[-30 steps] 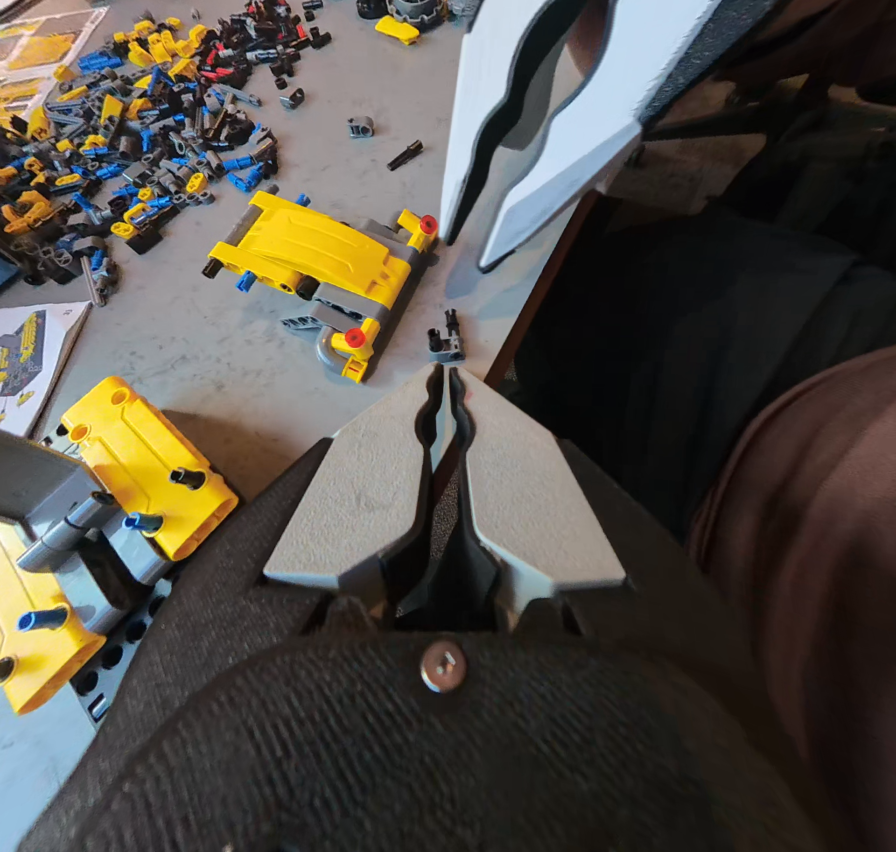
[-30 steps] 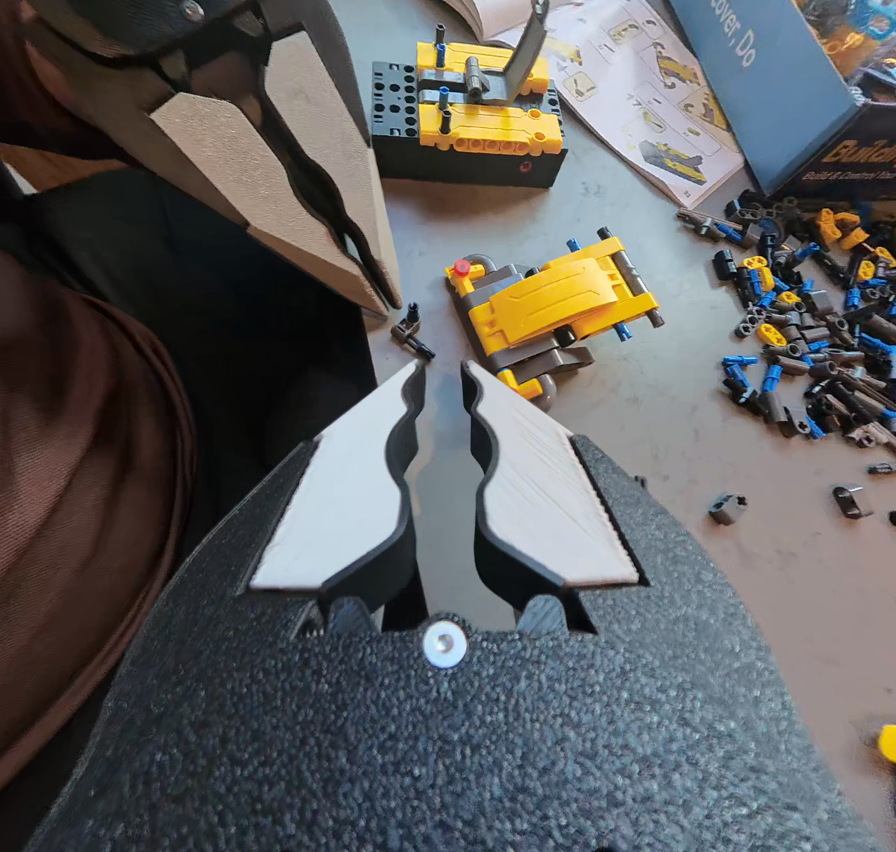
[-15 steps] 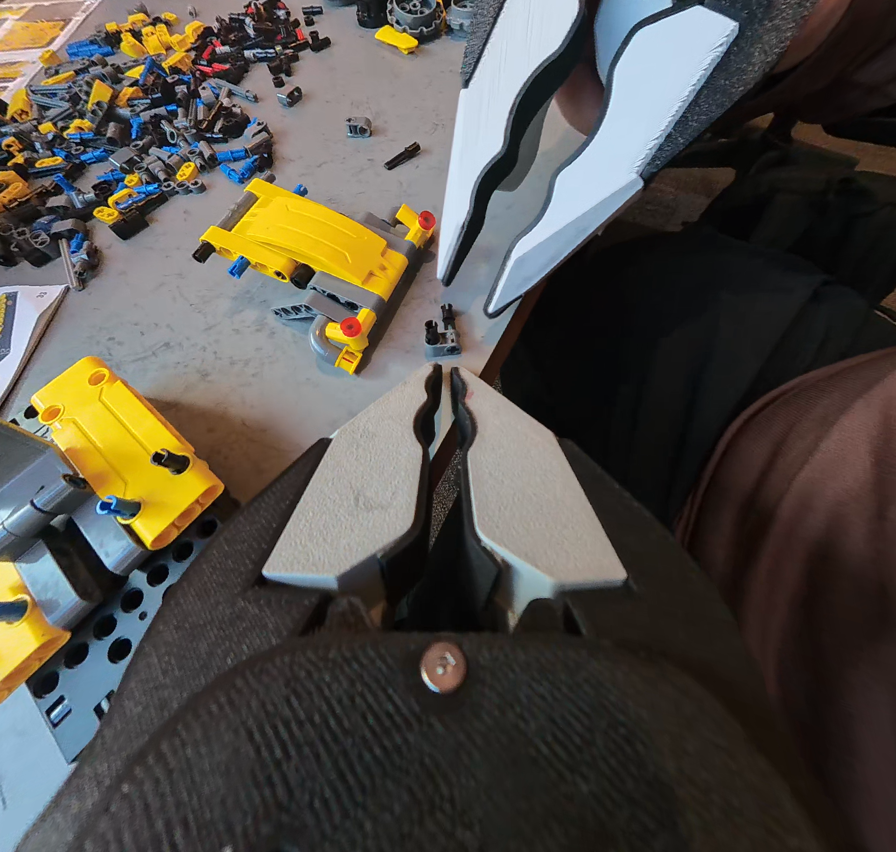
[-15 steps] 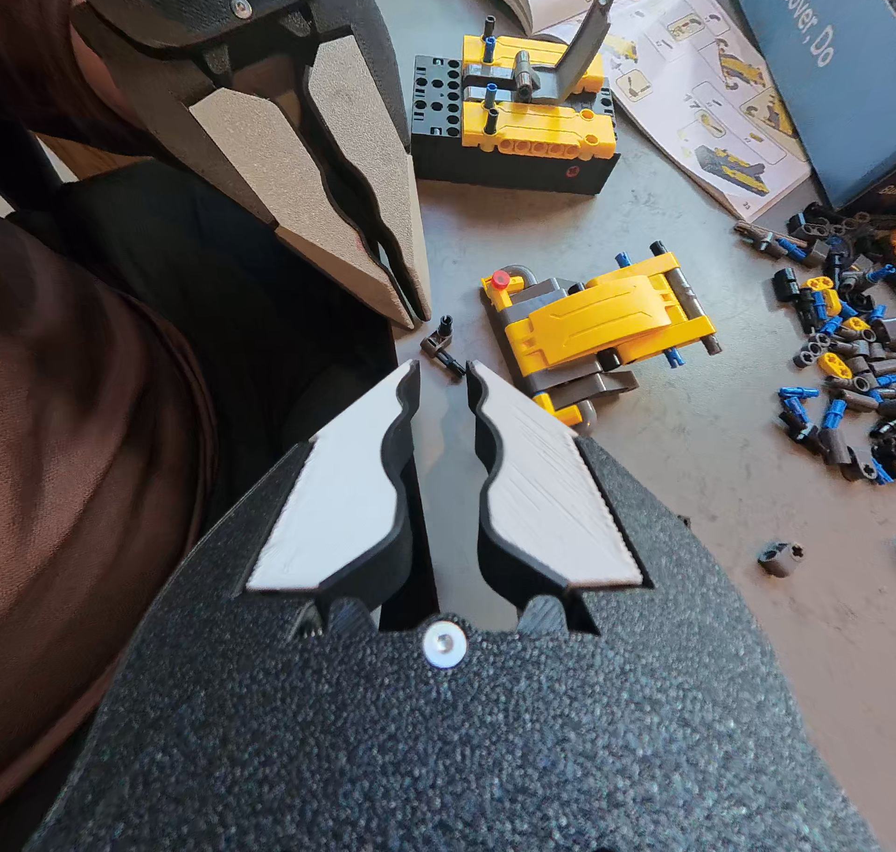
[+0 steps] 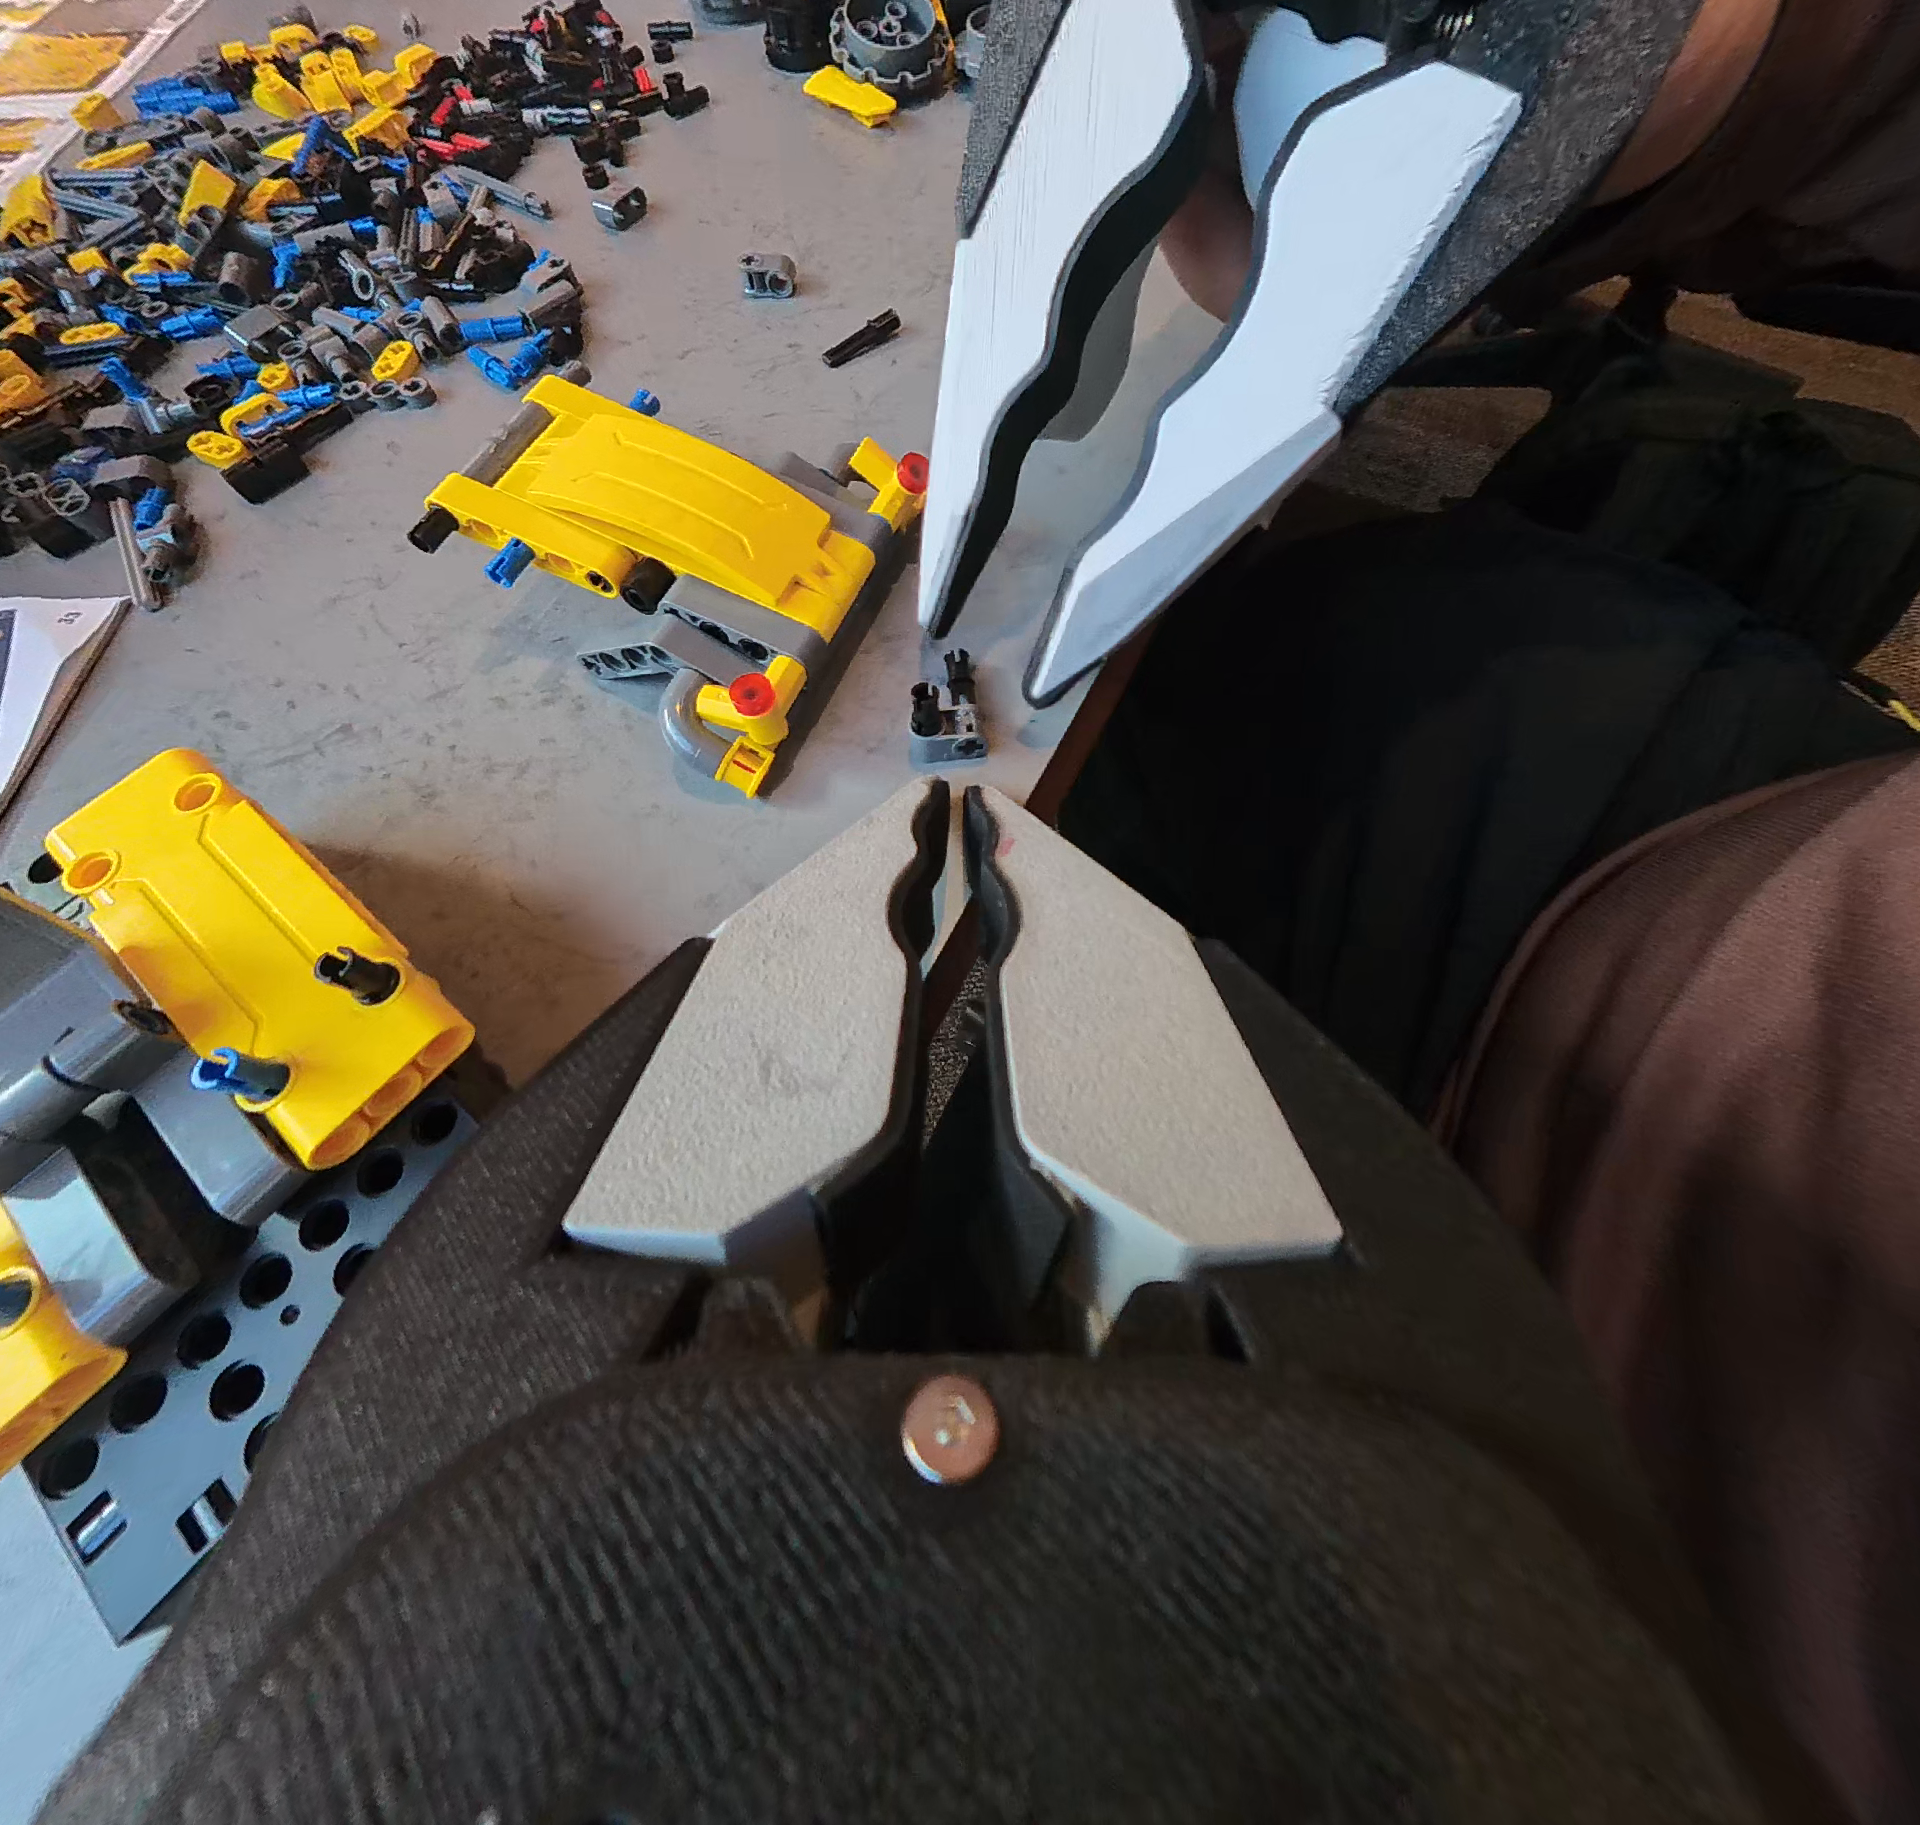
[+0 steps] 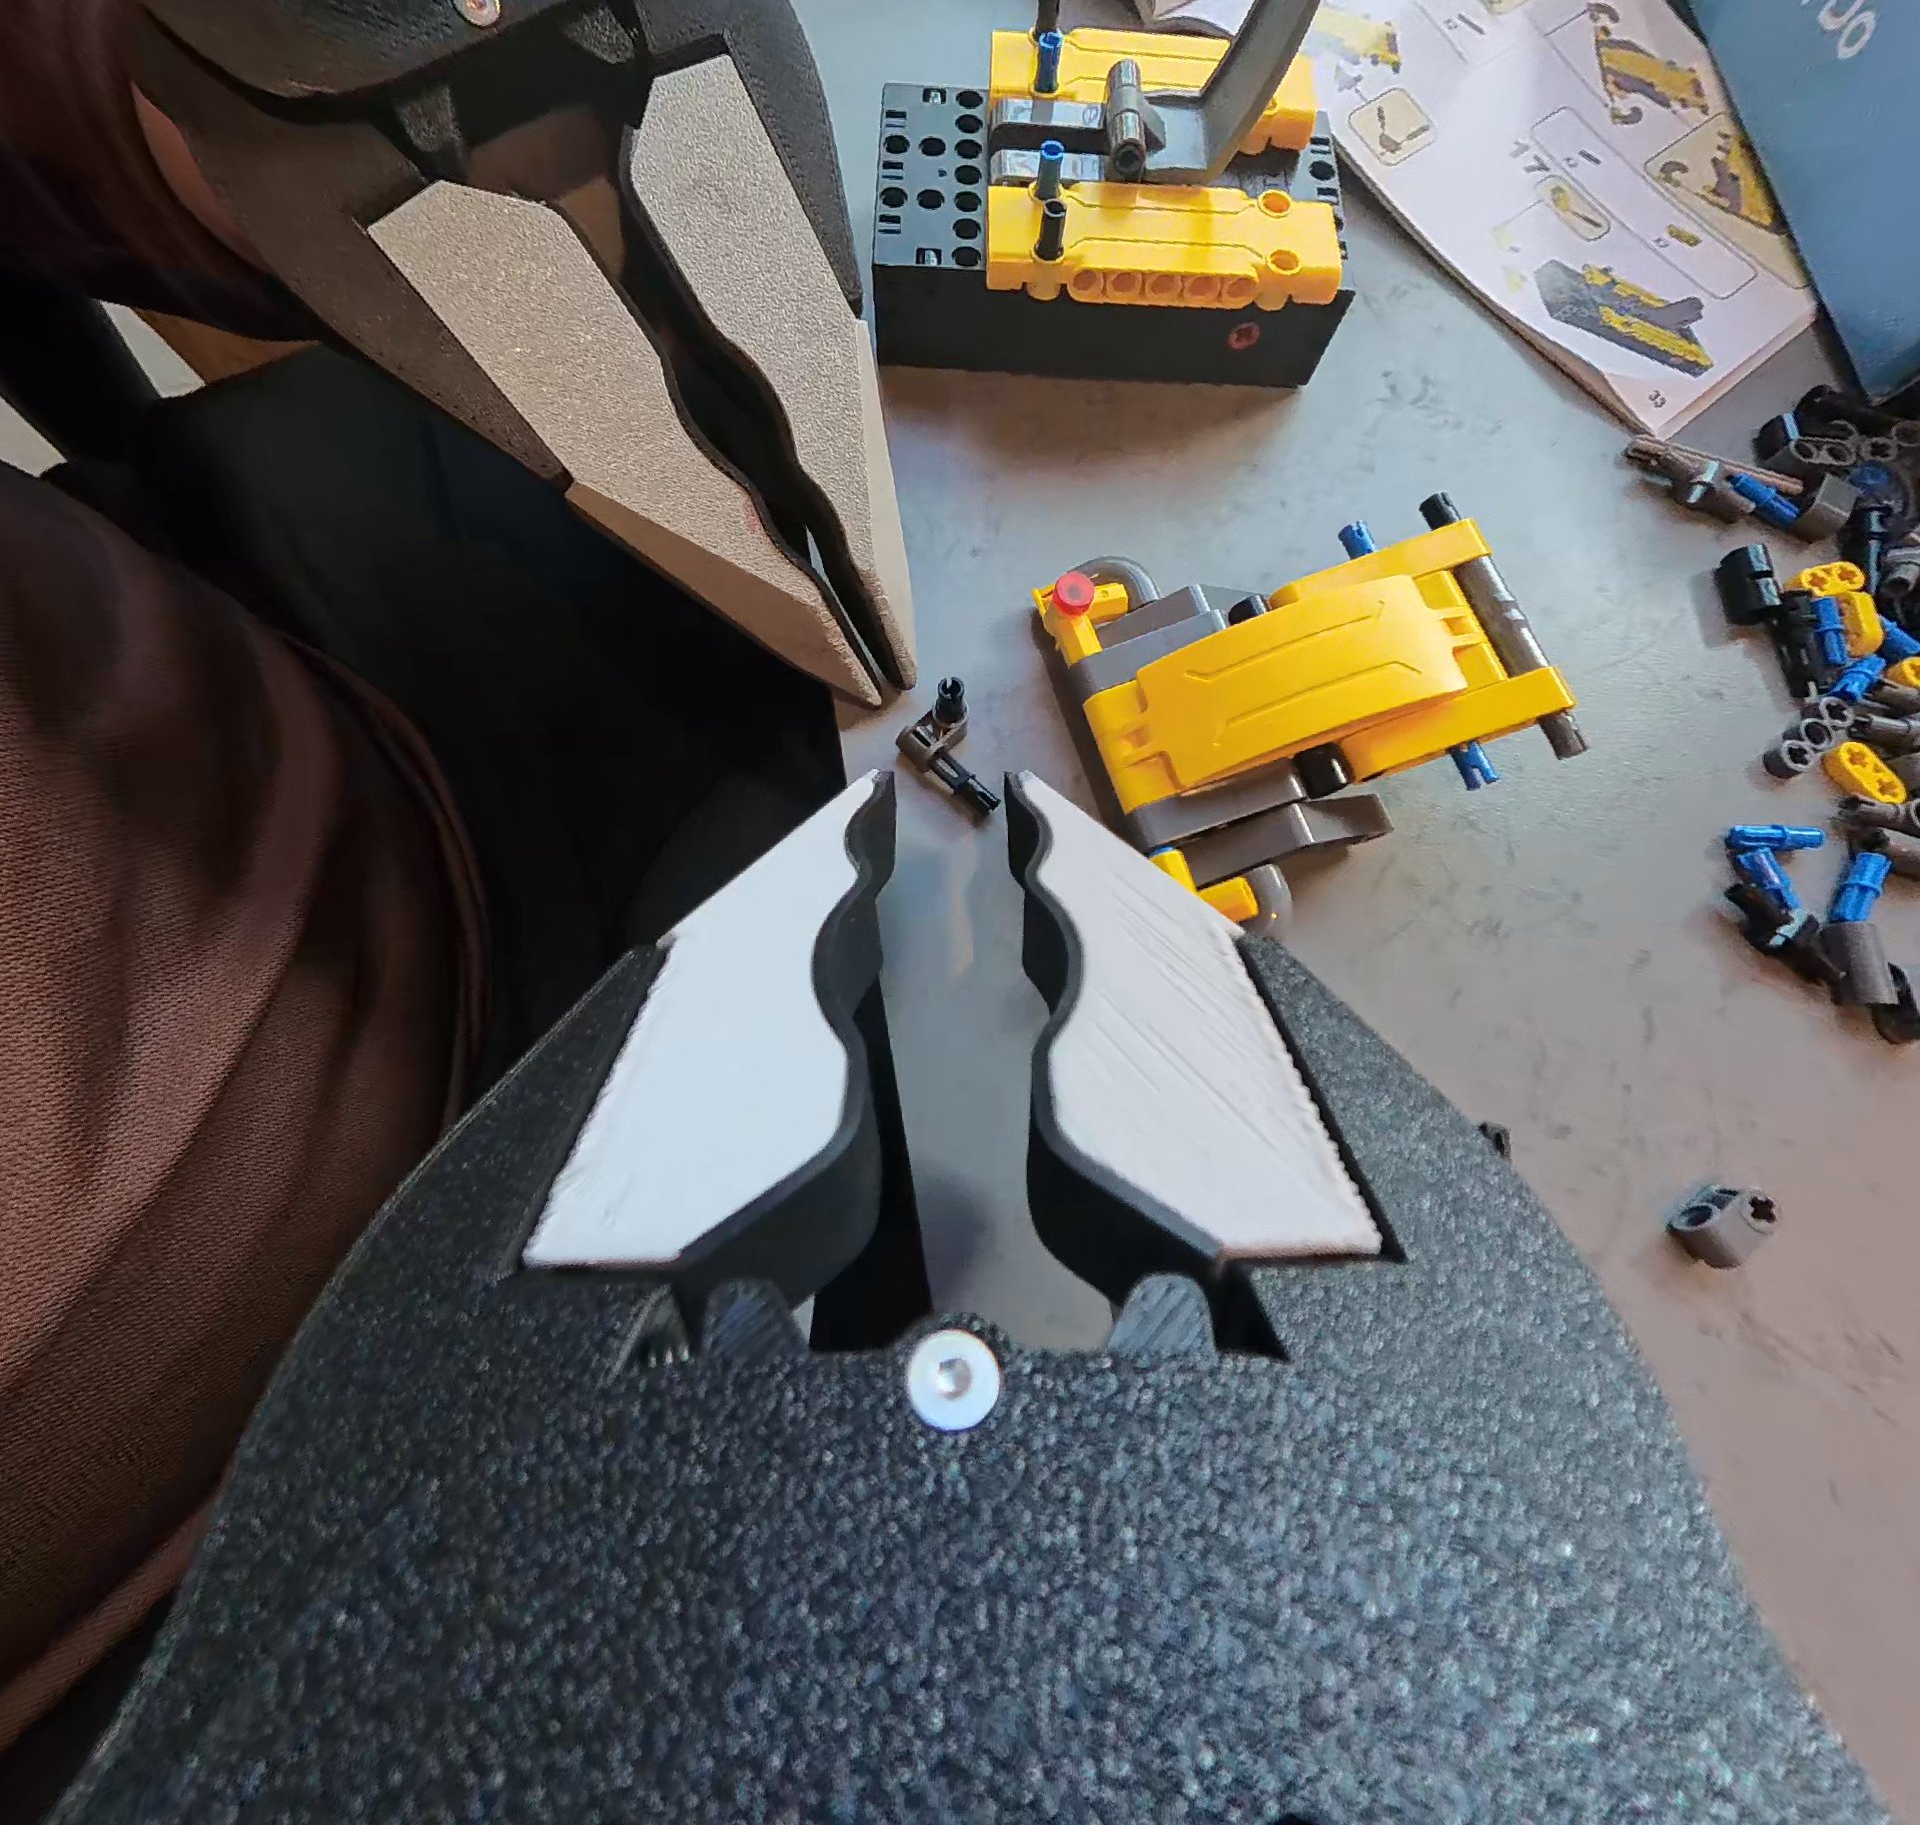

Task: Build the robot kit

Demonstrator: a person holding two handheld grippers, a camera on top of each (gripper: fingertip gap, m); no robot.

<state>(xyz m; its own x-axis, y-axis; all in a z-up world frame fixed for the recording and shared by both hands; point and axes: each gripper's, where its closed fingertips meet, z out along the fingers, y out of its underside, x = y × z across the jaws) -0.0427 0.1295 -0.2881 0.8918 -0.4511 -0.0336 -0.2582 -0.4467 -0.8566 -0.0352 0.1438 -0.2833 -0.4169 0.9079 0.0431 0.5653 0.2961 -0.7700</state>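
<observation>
- My right gripper [image 6: 948, 793] has its jaws apart, empty, tips just short of the small grey connector [image 6: 943, 745] with black pins at the table edge [image 5: 1042, 773].
- My left gripper [image 5: 956, 801] is nearly closed on nothing, just beside that connector.
- I judge a level, centred approach would keep the connector from skidding off the edge.
- Beyond the connector: yellow assembly [image 6: 1304, 689], black perforated block [image 6: 1107, 227], loose pieces [image 5: 270, 248].
- No containers visible.
</observation>
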